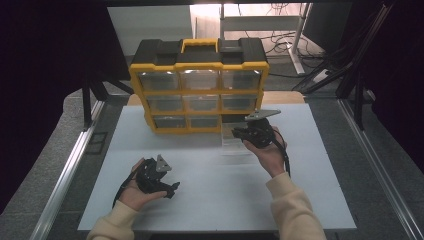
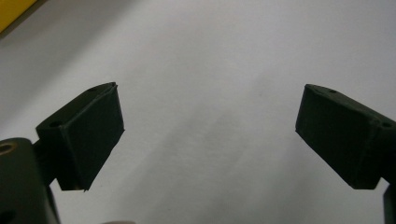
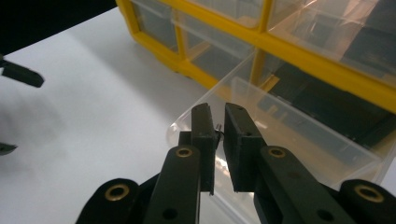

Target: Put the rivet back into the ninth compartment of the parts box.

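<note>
Gripping clear drawer (image 3: 261, 135) (unlabelled), right gripper (image 3: 218, 122)

Yellow-and-black drawer cabinet (image 1: 199, 85) standing at back of white bench (image 1: 210, 200). Clear drawer (image 1: 235, 142) sticking out from bottom-right slot. Right hand-held gripper (image 1: 239, 133) gripping drawer's front. Left hand-held gripper (image 1: 172, 189) resting low near front-left, well apart from cabinet.

The high view is dim at its edges, with black surrounds and a bright glare patch at top centre behind the yellow organizer (image 1: 199, 85). The white table (image 1: 210, 200) is evenly lit and casts soft shadows. Both gripper views are grainy (the near jaws look soft), and the clear drawer (image 3: 280, 135) glints.
</note>
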The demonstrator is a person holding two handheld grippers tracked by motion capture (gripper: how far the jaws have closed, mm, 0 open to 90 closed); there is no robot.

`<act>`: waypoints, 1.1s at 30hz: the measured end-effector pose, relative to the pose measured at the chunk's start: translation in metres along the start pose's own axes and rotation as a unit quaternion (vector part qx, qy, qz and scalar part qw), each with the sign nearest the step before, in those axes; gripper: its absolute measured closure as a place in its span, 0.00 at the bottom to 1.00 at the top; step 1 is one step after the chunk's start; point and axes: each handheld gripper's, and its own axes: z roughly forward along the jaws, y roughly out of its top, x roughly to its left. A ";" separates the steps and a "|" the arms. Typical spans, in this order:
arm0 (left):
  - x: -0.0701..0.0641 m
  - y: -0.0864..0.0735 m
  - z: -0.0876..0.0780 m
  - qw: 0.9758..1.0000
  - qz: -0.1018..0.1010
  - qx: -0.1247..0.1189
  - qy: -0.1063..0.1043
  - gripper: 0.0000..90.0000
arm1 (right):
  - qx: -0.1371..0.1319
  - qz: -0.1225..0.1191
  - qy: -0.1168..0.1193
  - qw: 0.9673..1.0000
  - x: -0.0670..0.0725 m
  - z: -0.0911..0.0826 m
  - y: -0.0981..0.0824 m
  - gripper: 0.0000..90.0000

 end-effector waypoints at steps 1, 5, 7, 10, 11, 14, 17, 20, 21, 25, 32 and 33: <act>0.000 0.000 0.000 1.000 0.000 0.000 0.000 0.09 | 0.000 0.002 -0.001 1.000 -0.001 0.002 0.001 0.92; 0.000 0.000 0.000 1.000 -0.001 0.000 0.001 0.09 | 0.006 0.005 -0.005 1.000 -0.008 0.013 0.002 0.92; 0.001 0.000 0.000 1.000 -0.001 0.001 0.001 0.09 | 0.011 0.005 -0.008 1.000 -0.011 0.019 0.001 0.89; 0.001 -0.001 0.000 1.000 -0.002 0.002 0.002 0.09 | 0.008 0.005 -0.023 1.000 -0.012 0.022 -0.001 0.64; 0.001 -0.001 0.000 1.000 -0.002 0.002 0.003 0.09 | 0.002 0.006 -0.026 1.000 -0.012 0.022 -0.001 0.59; 0.001 -0.001 -0.001 1.000 -0.002 0.000 0.003 0.09 | -0.013 0.013 -0.031 0.999 -0.010 0.014 0.000 0.47; 0.001 -0.001 -0.002 1.000 -0.002 -0.002 0.003 0.09 | -0.022 0.018 -0.029 0.999 -0.008 0.007 0.000 0.42; 0.001 -0.001 -0.002 1.000 -0.002 -0.003 0.003 0.09 | -0.026 0.017 -0.027 0.999 -0.004 0.000 -0.003 0.40; 0.001 -0.001 -0.003 1.000 -0.002 -0.004 0.003 0.09 | -0.027 0.015 -0.027 0.999 -0.002 -0.002 -0.004 0.40; 0.002 0.000 -0.004 1.000 -0.001 -0.005 0.004 0.09 | -0.031 0.009 -0.023 0.999 0.002 -0.010 -0.008 0.39; 0.002 0.000 -0.004 1.000 -0.002 -0.007 0.004 0.09 | -0.034 0.005 -0.024 0.999 0.008 -0.025 -0.016 0.38; 0.002 0.000 -0.004 1.000 -0.002 -0.008 0.004 0.09 | -0.034 0.001 -0.024 0.999 0.008 -0.027 -0.017 0.38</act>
